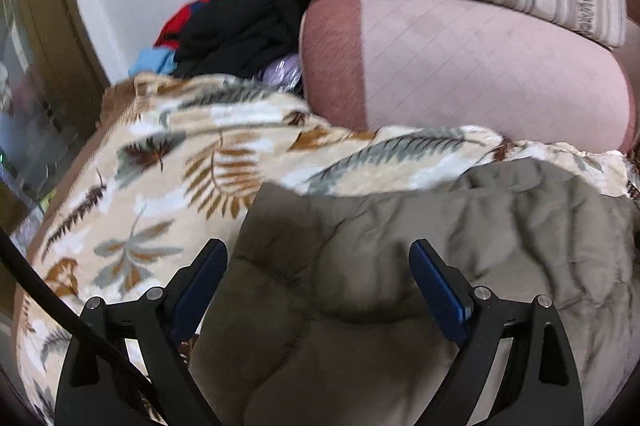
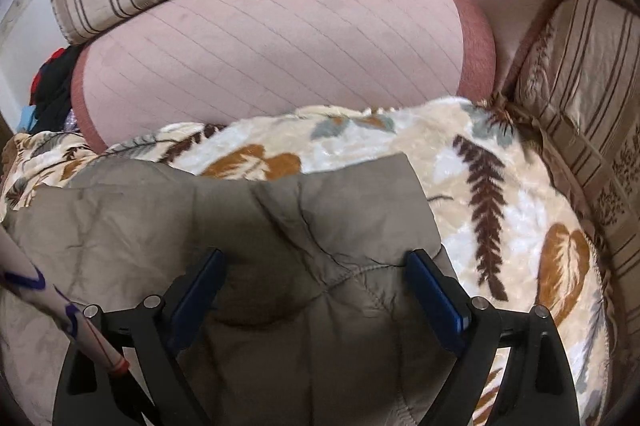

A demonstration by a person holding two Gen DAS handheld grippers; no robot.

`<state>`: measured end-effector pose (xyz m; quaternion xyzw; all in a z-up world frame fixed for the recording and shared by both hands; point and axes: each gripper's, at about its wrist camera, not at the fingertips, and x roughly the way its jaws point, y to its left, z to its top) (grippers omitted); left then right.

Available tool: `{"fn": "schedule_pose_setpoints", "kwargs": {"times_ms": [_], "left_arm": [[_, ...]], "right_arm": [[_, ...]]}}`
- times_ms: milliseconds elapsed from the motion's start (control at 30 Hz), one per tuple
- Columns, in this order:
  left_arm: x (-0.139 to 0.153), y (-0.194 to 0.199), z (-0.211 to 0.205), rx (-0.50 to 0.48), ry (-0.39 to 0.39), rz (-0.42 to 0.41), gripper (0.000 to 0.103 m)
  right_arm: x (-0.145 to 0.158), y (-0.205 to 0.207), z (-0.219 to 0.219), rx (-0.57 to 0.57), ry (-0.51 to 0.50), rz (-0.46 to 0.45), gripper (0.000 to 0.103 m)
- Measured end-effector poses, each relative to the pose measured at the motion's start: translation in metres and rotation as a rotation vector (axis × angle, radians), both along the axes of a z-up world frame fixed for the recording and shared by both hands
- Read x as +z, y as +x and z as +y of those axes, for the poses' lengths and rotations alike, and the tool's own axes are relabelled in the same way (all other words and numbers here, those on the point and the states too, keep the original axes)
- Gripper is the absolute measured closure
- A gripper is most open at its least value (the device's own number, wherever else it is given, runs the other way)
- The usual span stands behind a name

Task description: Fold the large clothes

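On the leaf-print blanket (image 2: 500,194) lies a quilted olive jacket (image 2: 312,226), before a pink bolster (image 2: 280,46). The left gripper (image 1: 318,254) and right gripper (image 2: 316,262) hover spread above it, seemingly not touching.

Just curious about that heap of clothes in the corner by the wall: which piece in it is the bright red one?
The red garment at the back of the heap, against the wall. The black clothes lie in front of it, and the light blue piece sits lower left.
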<state>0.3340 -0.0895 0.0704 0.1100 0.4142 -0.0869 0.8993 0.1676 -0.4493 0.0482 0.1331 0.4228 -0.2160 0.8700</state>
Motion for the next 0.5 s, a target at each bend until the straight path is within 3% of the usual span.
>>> {"fn": "schedule_pose_setpoints", "kwargs": {"times_ms": [167, 500], "left_arm": [[-0.026, 0.01, 0.007, 0.021, -0.027, 0.055, 0.011], [-0.037, 0.013, 0.002, 0.004, -0.026, 0.054, 0.011]], "right_arm": [[-0.014, 0.007, -0.001, 0.016, 0.0, 0.016, 0.007], [-0.033, 0.008, -0.009, 0.014, 0.061, 0.002, 0.003]]}}
